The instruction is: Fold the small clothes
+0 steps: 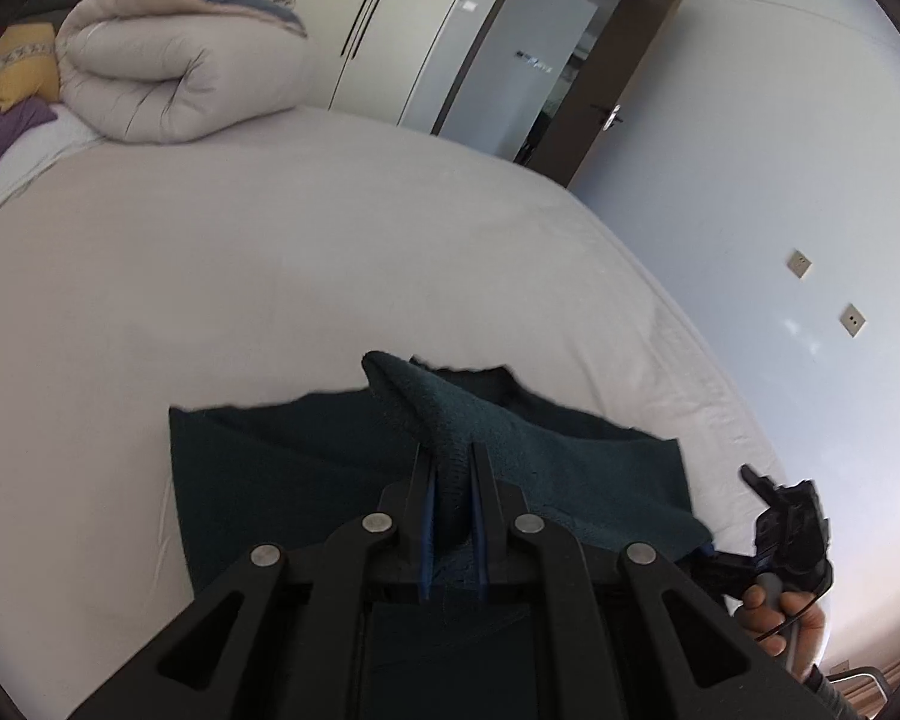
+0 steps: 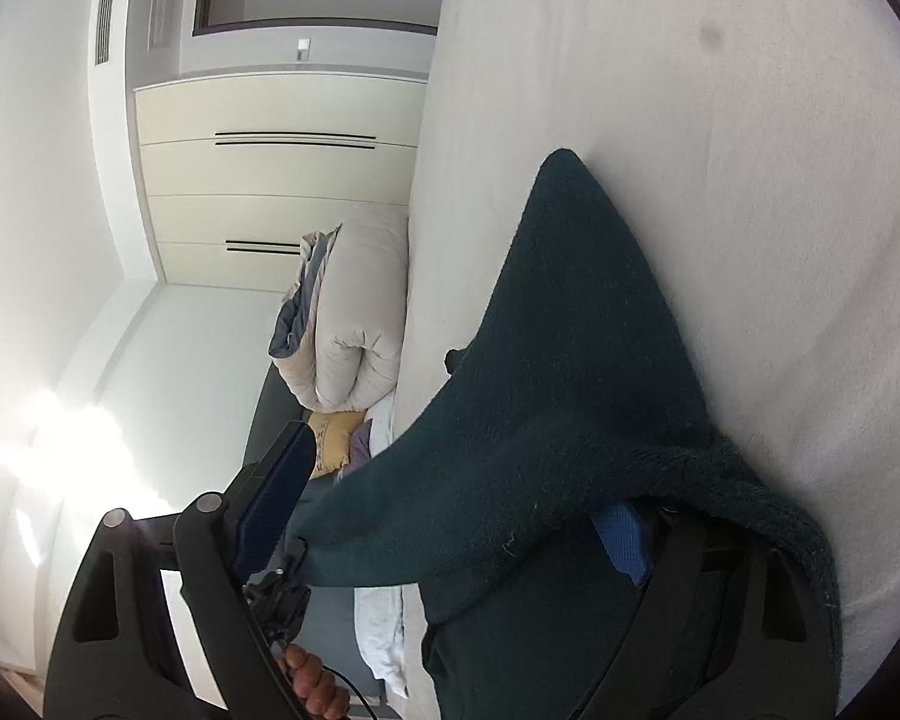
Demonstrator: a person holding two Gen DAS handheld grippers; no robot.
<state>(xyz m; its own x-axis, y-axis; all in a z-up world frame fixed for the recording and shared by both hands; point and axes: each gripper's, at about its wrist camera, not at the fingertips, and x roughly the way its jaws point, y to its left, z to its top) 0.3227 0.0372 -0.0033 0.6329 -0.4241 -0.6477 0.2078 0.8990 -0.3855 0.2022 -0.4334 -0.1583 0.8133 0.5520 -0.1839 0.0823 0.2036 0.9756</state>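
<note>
The bed, under a pale sheet, fills most of both views, its near edge cut off by the gripper bodies. A rolled beige duvet lies at its far end beside a yellow pillow and a purple one, both partly cropped by the lens rim. On the sheet near the edge lies the dark green knitted cloth, a fuzzy small garment whose lower part is hidden behind the left tongs; what kind of garment it is cannot be made out. The left tongs point forward over the cloth and are clamped on a raised fold of it, which peaks up between the blue-padded fingers. The right tongs are turned sideways, so the room appears rotated; they stand wide apart, the cloth draped over and hiding most of the right-hand finger, while the other finger is bare. A hand holding the right gripper shows only partly at the left view's edge.
</note>
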